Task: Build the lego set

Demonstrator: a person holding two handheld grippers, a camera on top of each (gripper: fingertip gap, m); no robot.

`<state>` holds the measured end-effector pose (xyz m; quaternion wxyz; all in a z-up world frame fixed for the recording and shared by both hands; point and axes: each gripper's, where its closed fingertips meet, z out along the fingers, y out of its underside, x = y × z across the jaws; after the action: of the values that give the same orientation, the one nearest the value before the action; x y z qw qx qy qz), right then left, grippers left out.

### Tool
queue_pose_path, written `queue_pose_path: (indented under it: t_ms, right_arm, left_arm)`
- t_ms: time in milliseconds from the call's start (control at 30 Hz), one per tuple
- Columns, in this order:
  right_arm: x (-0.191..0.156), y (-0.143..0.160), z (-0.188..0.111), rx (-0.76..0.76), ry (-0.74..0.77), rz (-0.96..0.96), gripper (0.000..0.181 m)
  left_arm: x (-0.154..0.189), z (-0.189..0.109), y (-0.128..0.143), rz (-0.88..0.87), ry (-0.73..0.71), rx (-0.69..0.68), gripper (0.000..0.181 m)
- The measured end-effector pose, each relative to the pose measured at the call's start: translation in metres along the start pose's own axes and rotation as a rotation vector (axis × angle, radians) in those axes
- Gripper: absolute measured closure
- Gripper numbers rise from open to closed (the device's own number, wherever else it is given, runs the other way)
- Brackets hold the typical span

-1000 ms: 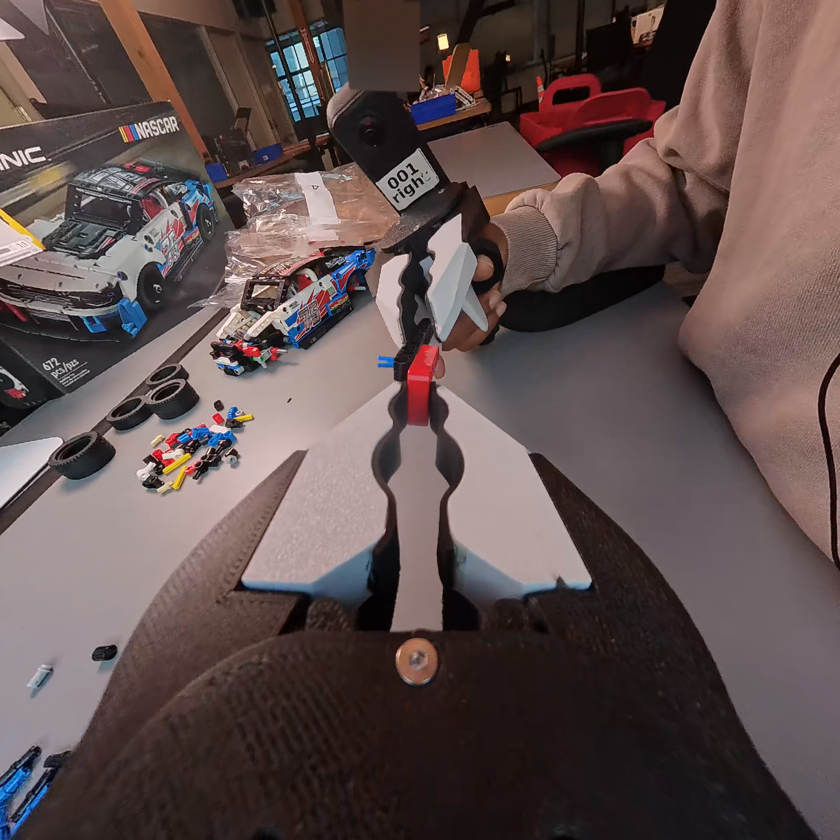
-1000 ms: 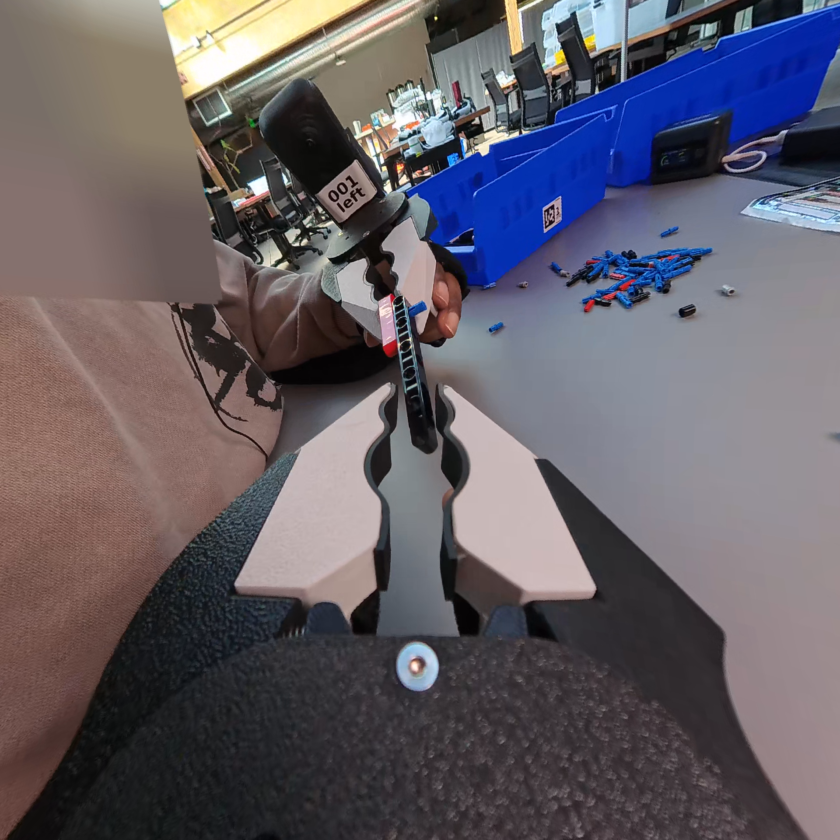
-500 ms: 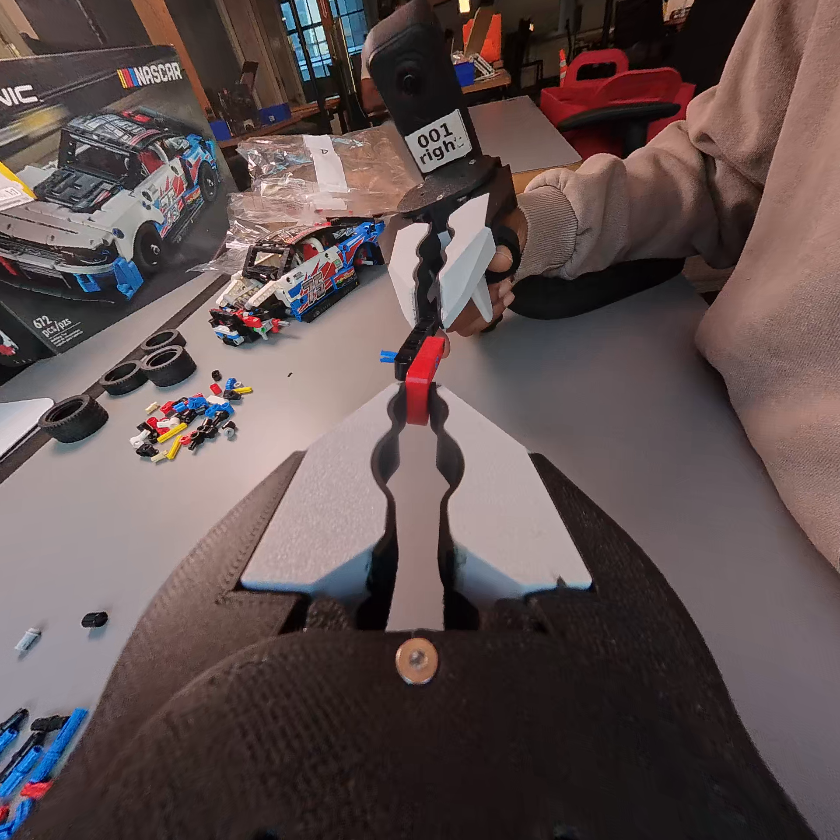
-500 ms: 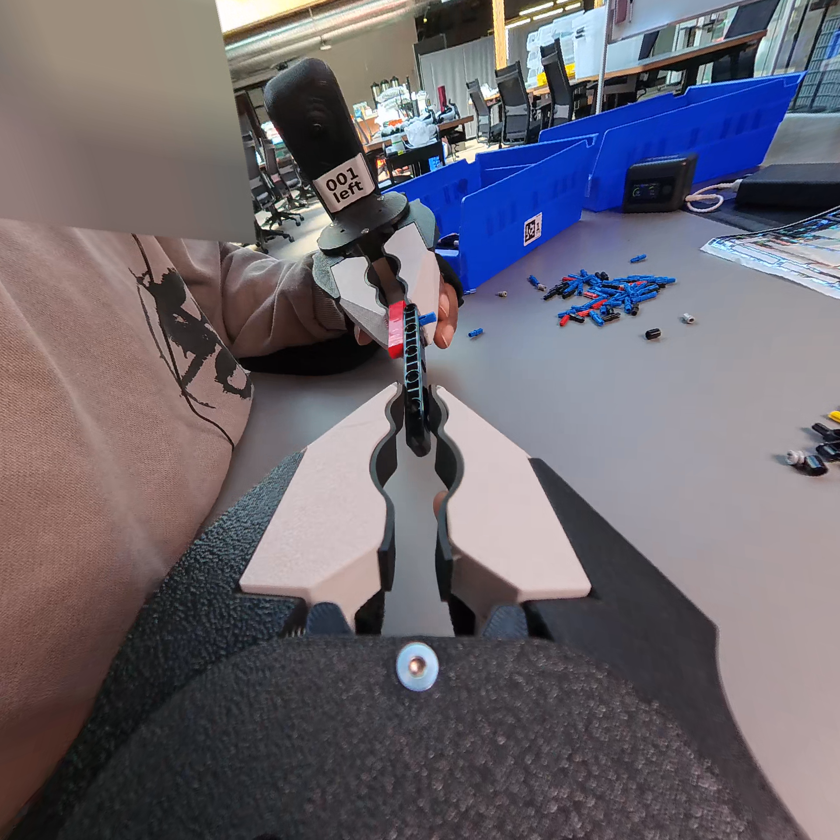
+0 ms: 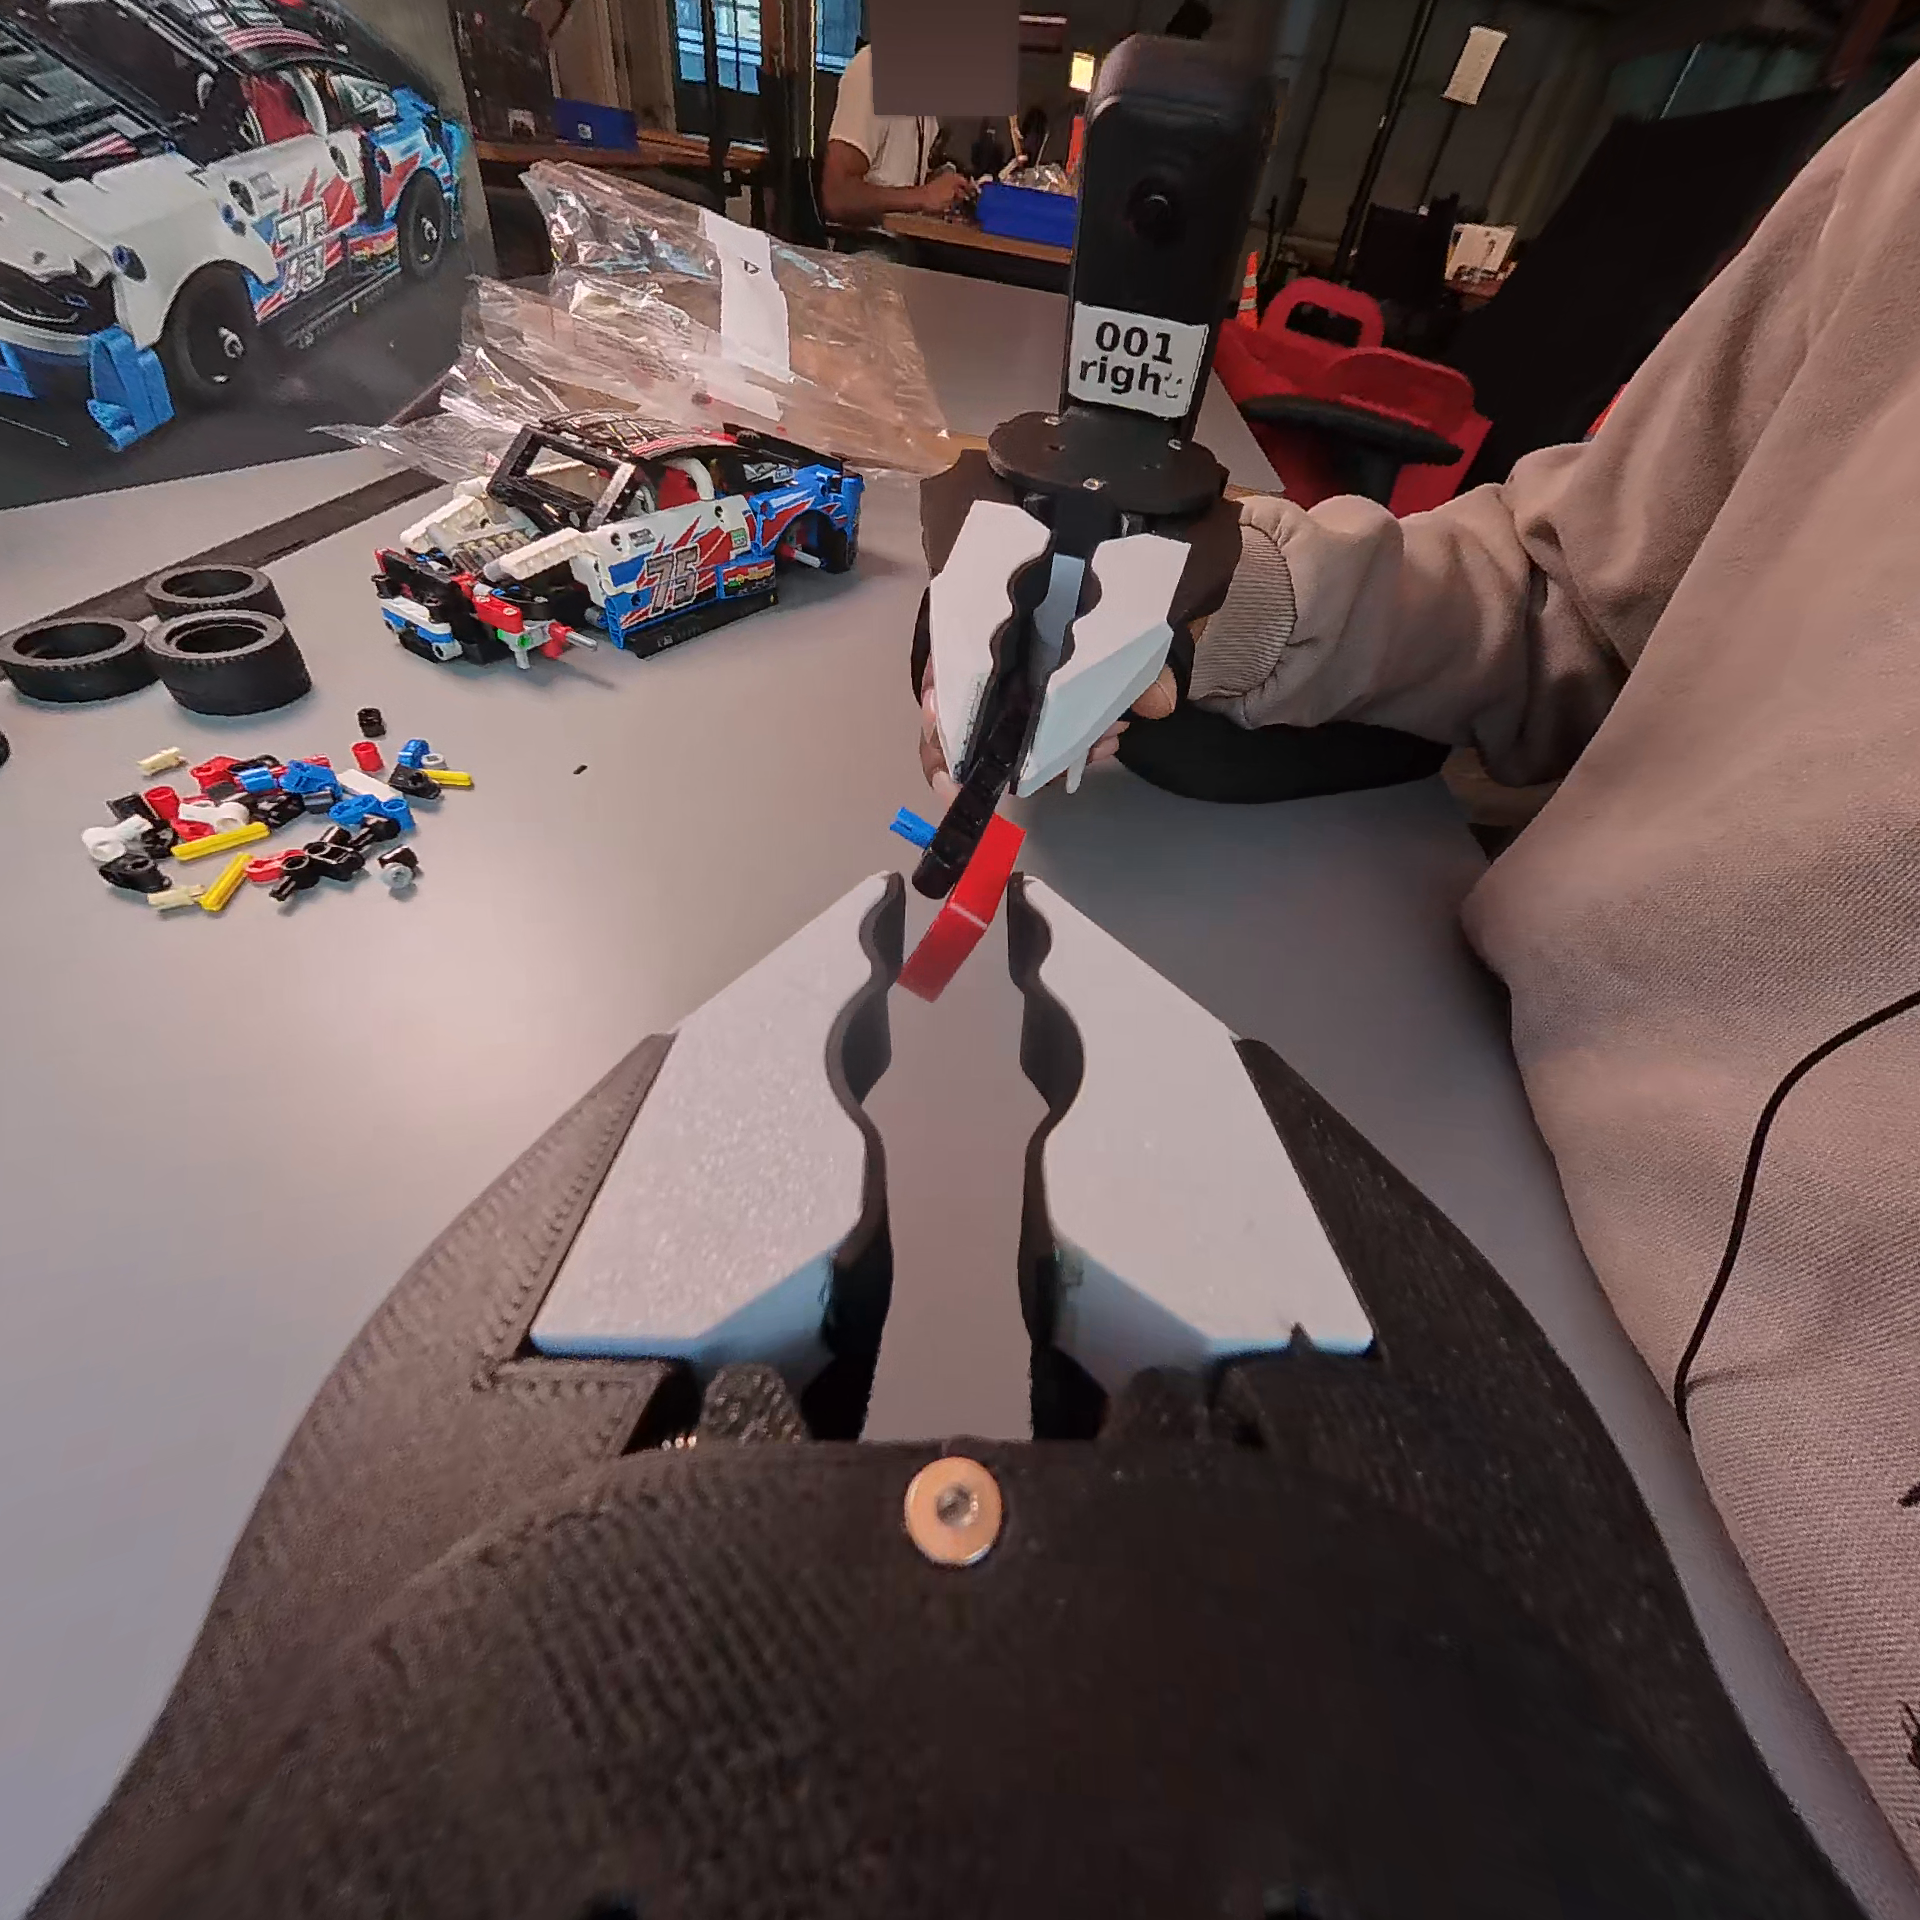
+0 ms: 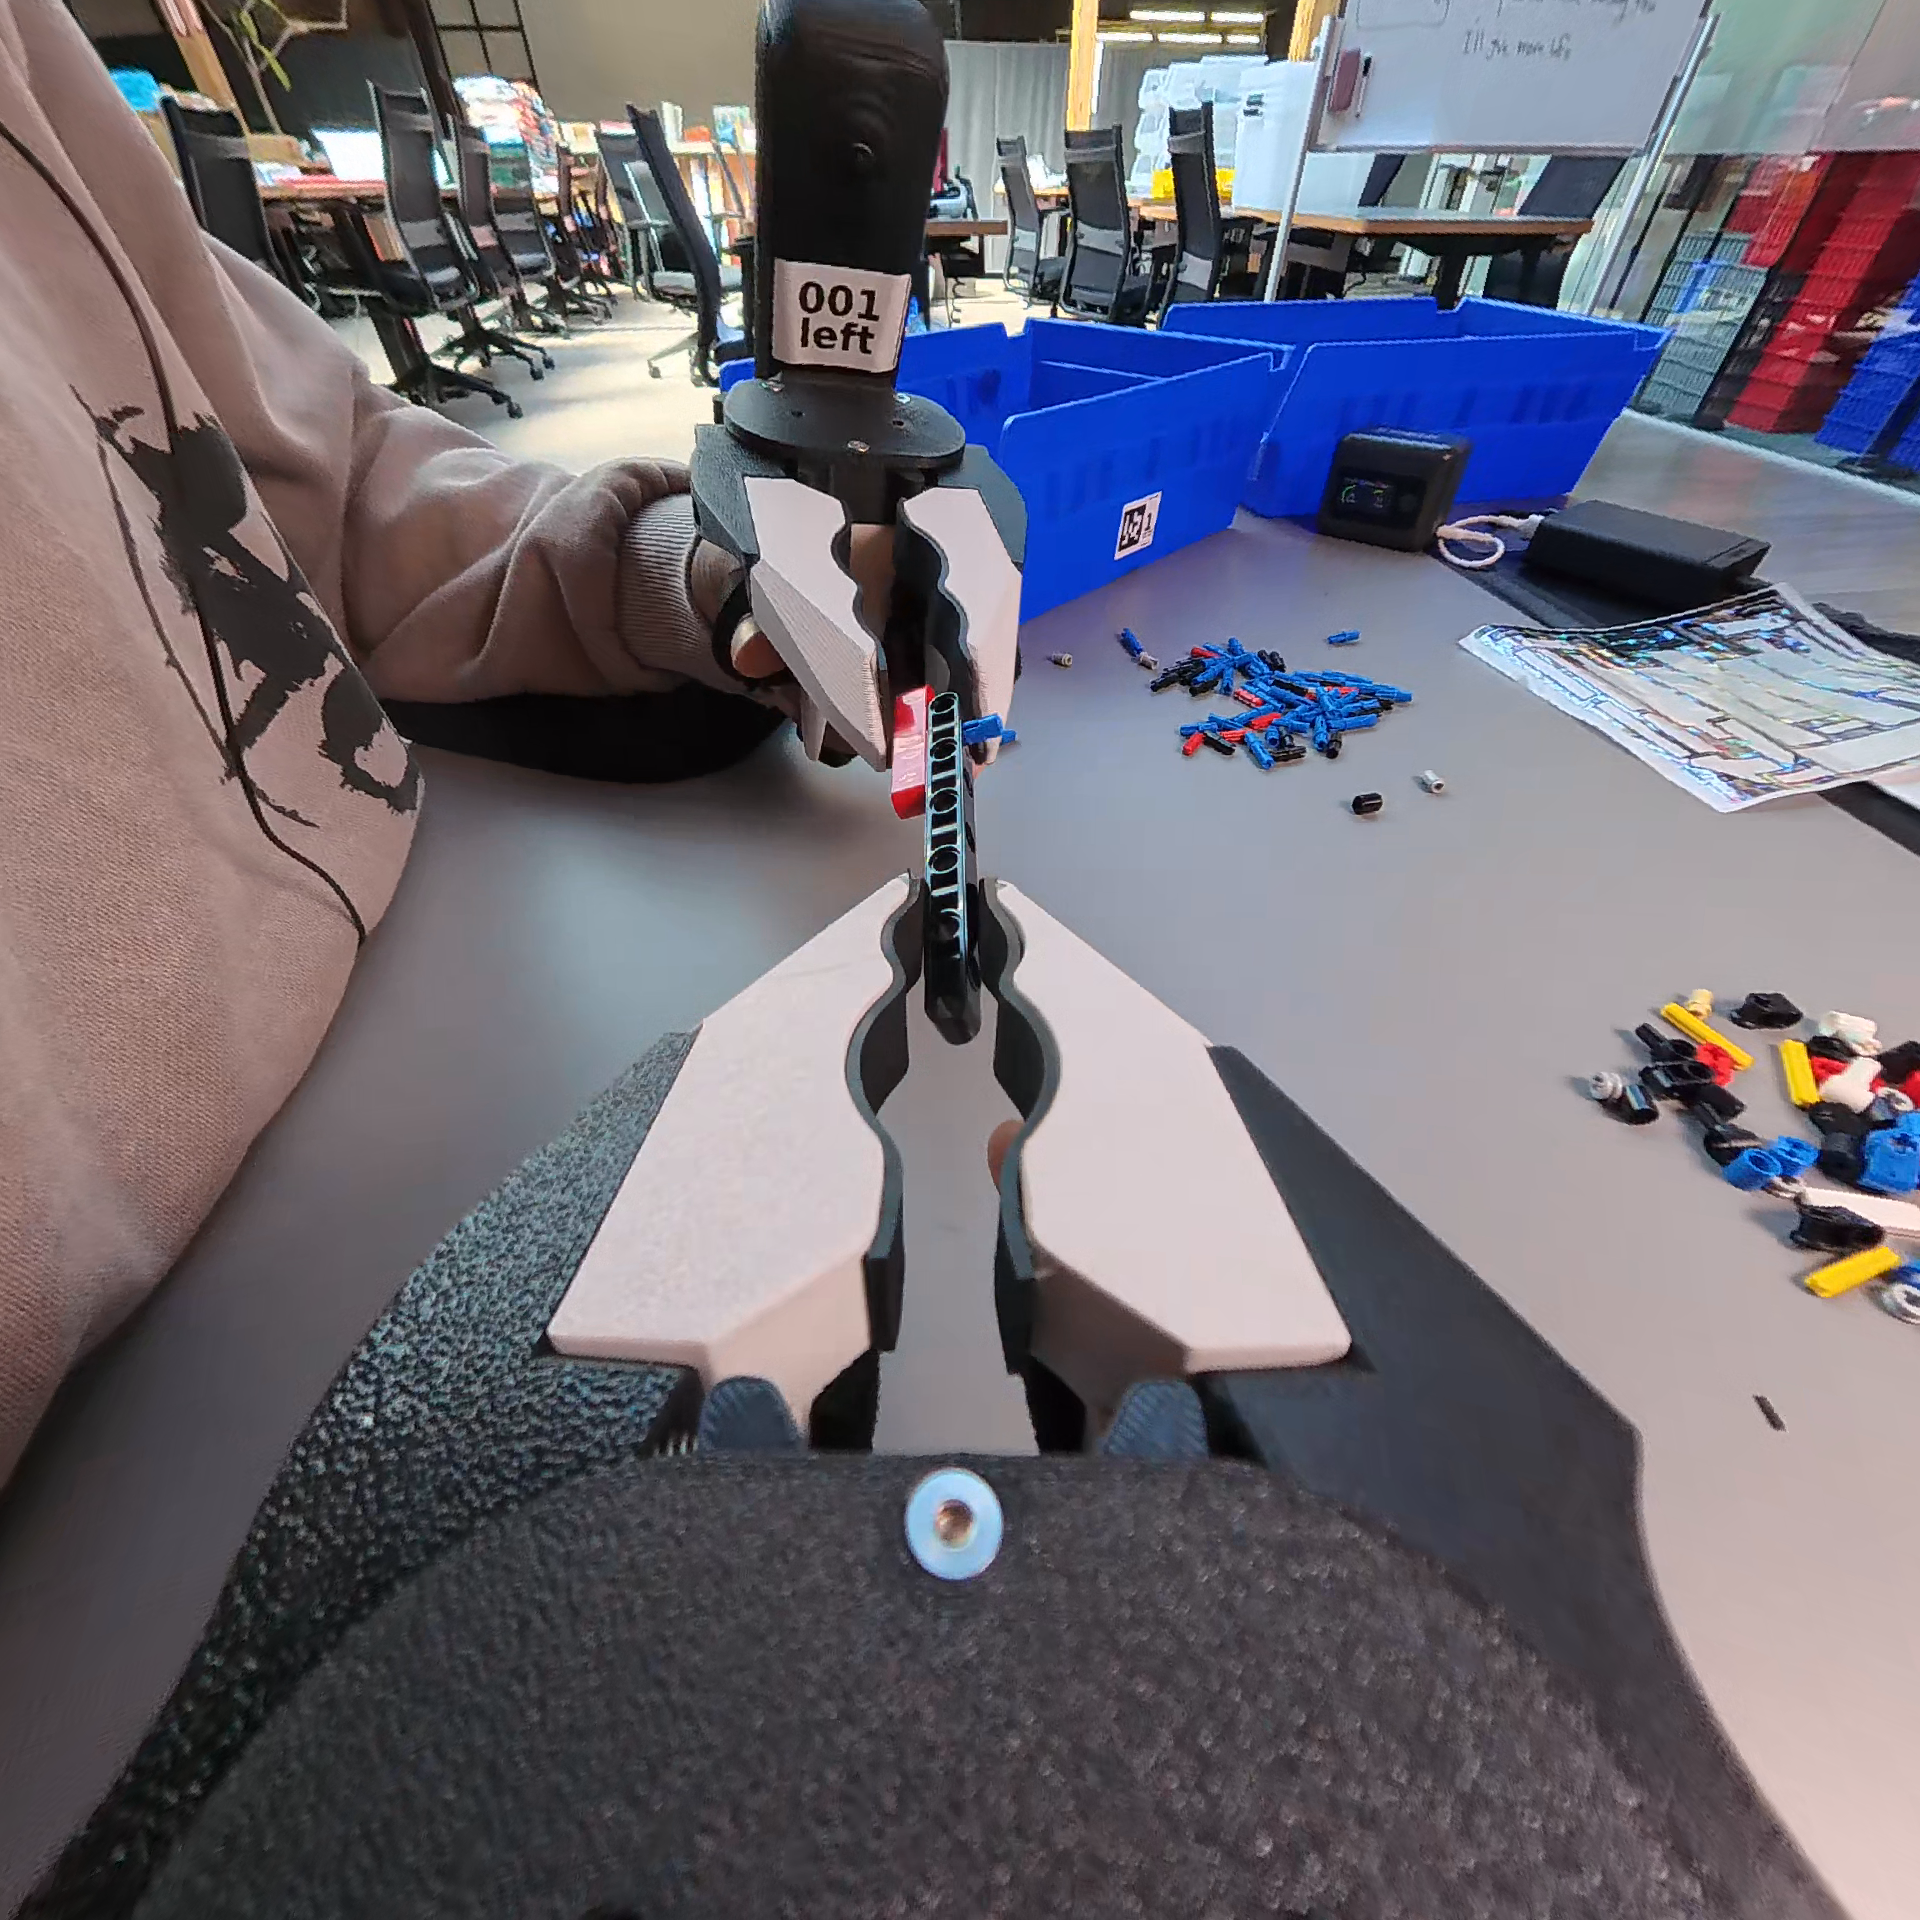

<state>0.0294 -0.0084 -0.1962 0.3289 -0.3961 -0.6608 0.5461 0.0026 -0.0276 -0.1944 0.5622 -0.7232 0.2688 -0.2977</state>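
Note:
My right gripper (image 6: 954, 894) is shut on a long black holed beam (image 6: 951, 831) and holds it above the grey table. A small red piece (image 5: 951, 925) sits against the beam's far end, with a blue pin (image 5: 909, 823) sticking out of the beam beside it. My left gripper (image 5: 951, 894) faces the right one; its jaws stand apart around the tilted red piece. The left wrist view shows the right gripper (image 5: 992, 769) with the beam (image 5: 961, 831). The right wrist view shows the left gripper (image 6: 930, 717), red piece (image 6: 911, 753) and pin (image 6: 982, 727).
A partly built race car (image 5: 623, 551), black tyres (image 5: 223, 660), a pile of small pieces (image 5: 270, 821), plastic bags (image 5: 707, 312) and the set's box (image 5: 208, 208) lie to the left. Blue bins (image 6: 1143, 447), blue pins (image 6: 1278, 696) and a printed sheet (image 6: 1704, 696) lie behind. Spacing between my two grippers at the tips: around 4 centimeters. The right tips stand about 25 centimeters off the partly built race car (image 5: 623, 551).
My left gripper's jaws have opened around the red piece, which now tilts with the beam. Both grippers have turned, and the views swung towards the car and the bins.

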Motion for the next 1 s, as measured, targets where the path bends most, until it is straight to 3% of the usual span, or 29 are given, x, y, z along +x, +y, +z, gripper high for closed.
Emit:
queue_pose_path:
  t_ms: [433,1000]
  right_arm:
    - [-0.0033,-0.0003,-0.0004,0.007,0.010,-0.090,0.174]
    - [-0.0028,0.0050,0.0024,-0.019,0.008,-0.073,0.173]
  left_arm:
    - [0.0036,0.0016,0.0032,0.003,0.023,-0.018,0.166]
    - [0.0043,0.0021,0.0026,0.071,0.008,-0.013,0.167]
